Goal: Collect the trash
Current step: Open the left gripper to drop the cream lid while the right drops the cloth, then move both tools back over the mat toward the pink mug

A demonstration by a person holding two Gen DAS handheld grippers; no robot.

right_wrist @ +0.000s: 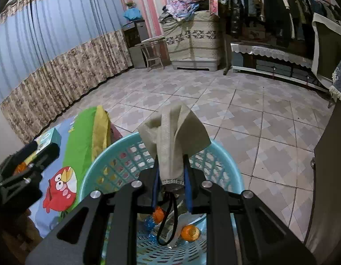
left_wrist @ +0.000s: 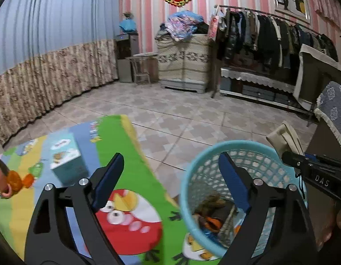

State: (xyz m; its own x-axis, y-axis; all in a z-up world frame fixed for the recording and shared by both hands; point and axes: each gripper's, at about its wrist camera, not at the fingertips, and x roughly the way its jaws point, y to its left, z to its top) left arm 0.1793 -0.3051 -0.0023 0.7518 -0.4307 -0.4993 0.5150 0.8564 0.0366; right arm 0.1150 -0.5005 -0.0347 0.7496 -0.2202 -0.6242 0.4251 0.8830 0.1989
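Note:
My left gripper stands open with nothing between its fingers, above the edge of a colourful cartoon mat and the rim of a light blue mesh basket. The basket holds orange peel, a blue wrapper and other scraps. My right gripper is shut on a beige cloth piece, which it holds over the basket. A black cord hangs from the cloth into the basket. In the left wrist view the right gripper enters from the right with the cloth.
A teal and white box stands on the mat, with orange pieces at the far left edge. Tiled floor stretches ahead to a curtain, a covered cabinet and a clothes rack. Dark furniture stands close on the right.

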